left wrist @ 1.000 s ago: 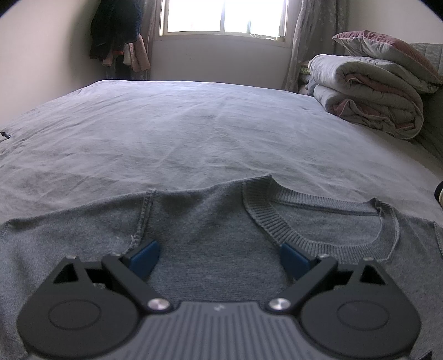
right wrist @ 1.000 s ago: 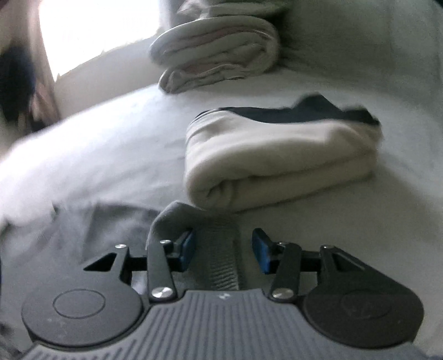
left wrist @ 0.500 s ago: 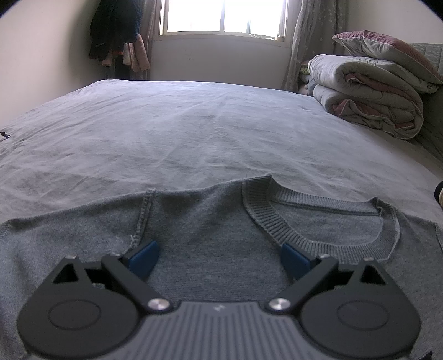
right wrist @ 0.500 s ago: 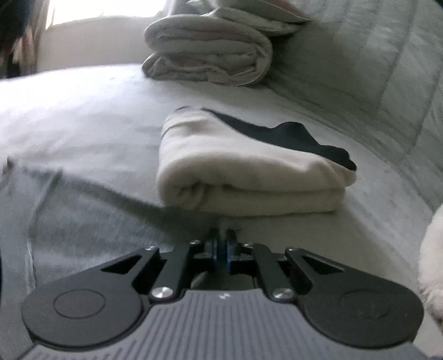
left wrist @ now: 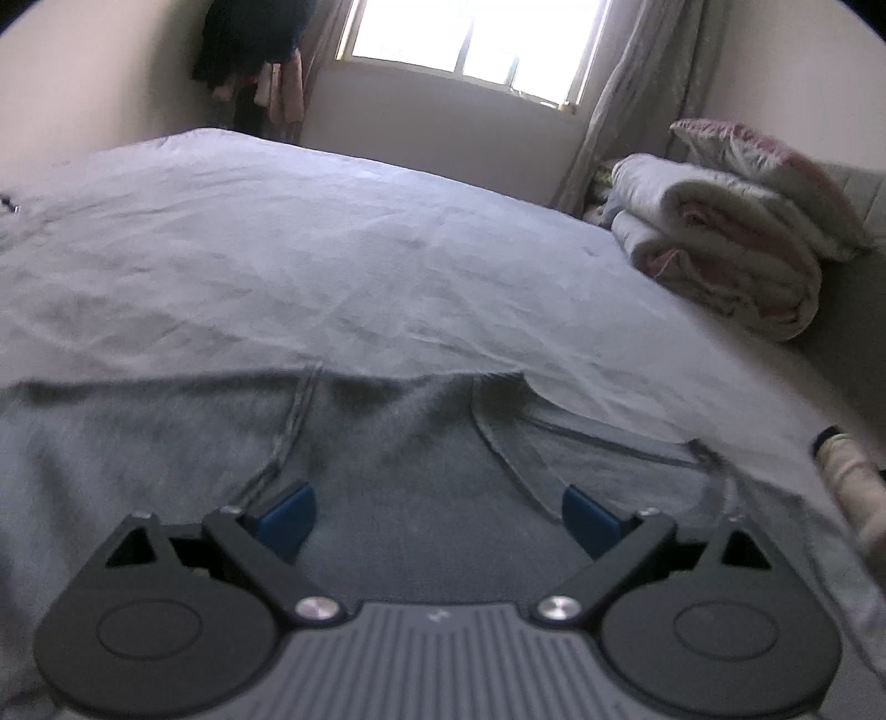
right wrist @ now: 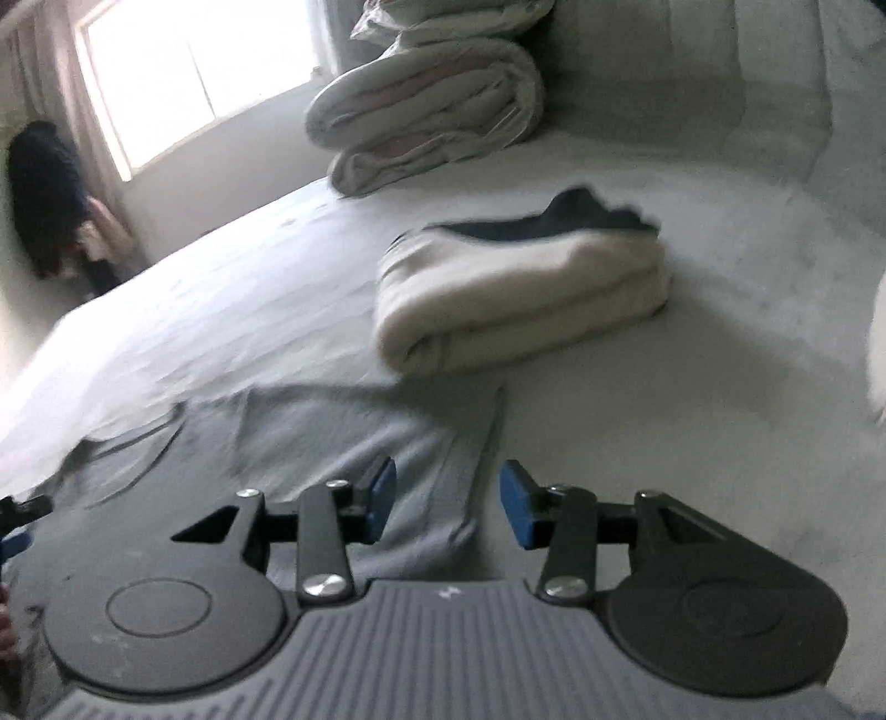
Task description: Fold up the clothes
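Jaws on the left gripper [left wrist: 437, 512] stood wide apart, holding nothing, the tool low over the bed [left wrist: 343, 266] and tipped so that its view ran forward over the grey sweater [left wrist: 398, 443] toward the window [left wrist: 470, 39]. Between its blue pads [left wrist: 288, 512] lay the sweater's shoulder panel, with the shoulder seam just beside the left pad and the ribbed collar [left wrist: 515, 459] running down to the right pad; whether the pads touched the knit could not be told. Beyond the sweater the sheet stretched bare and creased to the far wall, with dark clothes hanging [left wrist: 249, 44] left of the window and a folded quilt [left wrist: 720, 243] stacked at the right under a pillow. A cream roll of cloth edged into that view at far right. Jaws on the right gripper [right wrist: 448, 501] were open to a middling gap, also empty, the tool rolled so the bed looked slanted. Its left pad sat over the sweater's [right wrist: 310, 437] sleeve end, the cuff edge lay in the gap, and the right pad hung over bare sheet. Just past the cuff rested a folded cream garment [right wrist: 520, 299] with a dark piece on top, apart from the sweater, and the quilt pile [right wrist: 432, 111] lay further back.
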A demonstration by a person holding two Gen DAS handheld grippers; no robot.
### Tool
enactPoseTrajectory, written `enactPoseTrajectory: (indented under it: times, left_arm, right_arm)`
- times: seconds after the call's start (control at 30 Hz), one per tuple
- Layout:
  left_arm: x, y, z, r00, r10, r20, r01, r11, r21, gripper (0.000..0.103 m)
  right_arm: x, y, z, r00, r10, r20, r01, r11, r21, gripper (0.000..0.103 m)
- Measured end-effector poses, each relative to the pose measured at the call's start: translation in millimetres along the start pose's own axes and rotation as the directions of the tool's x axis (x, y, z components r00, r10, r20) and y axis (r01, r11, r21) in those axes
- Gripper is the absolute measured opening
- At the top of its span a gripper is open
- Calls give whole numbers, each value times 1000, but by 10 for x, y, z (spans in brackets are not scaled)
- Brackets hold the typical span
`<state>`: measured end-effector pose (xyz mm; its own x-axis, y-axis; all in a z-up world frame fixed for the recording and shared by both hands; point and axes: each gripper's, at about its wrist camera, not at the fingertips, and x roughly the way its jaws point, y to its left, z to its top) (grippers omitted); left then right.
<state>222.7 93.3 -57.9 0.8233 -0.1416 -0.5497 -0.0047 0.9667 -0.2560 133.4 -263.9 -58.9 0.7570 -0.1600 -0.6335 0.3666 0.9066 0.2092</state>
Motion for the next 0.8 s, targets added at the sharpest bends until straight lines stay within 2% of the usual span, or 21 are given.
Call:
enactPoseTrajectory:
  times: [0.07,0.1,0.13,0.23,0.3,0.4,0.47,0.53,0.63,0.73,0.8]
  left_arm:
    - [-135,45,-86,1000,3,-5,-3,1000,22,96]
    - [-201,69,-132,1000,7,-9,-7,999,36,96]
    - [-266,93,-177,1000,12,-12,-11,999,50,96]
    - [-481,233,-287,999,53,-3,-52,993,104,96]
    - [-626,334,-358,997,82,6,-82,986,142,96]
    - [-835,493,-451,991,129,15,-130,977,170,96]
    - [-930,579,-480,985,174,8,-173,971,166,96]
    - [-1013,653,-496,975,222,-4,-219,963,157,96]
    - [-1143,646,-459,966,258,-12,-254,958,135,96]
    - [-1199,406,-413,968,250,-14,-244,955,170,96]
    - [-1188,149,-404,972,232,-22,-223,951,212,96]
  right_arm:
    - [-57,5,-71,999,39,-19,-39,999,4,43]
    - [-81,16,-98,999,31,-25,-31,999,-14,34]
    - [-102,36,-117,1000,-5,-26,3,999,-52,34]
    - [-196,77,-122,994,-109,-18,106,987,-122,36]
    - [-280,52,-117,989,-146,-6,144,981,-133,42]
    - [-387,-92,-165,996,-91,-4,91,994,-67,44]
    - [-422,-233,-201,999,-27,-22,28,999,35,48]
    - [-421,-366,-180,998,17,-55,-9,989,151,48]
    - [-389,-506,-109,990,106,-96,-74,954,290,53]
    - [-355,-579,-81,969,209,-133,-144,911,386,55]
    - [-383,-578,-67,962,226,-153,-154,912,380,56]
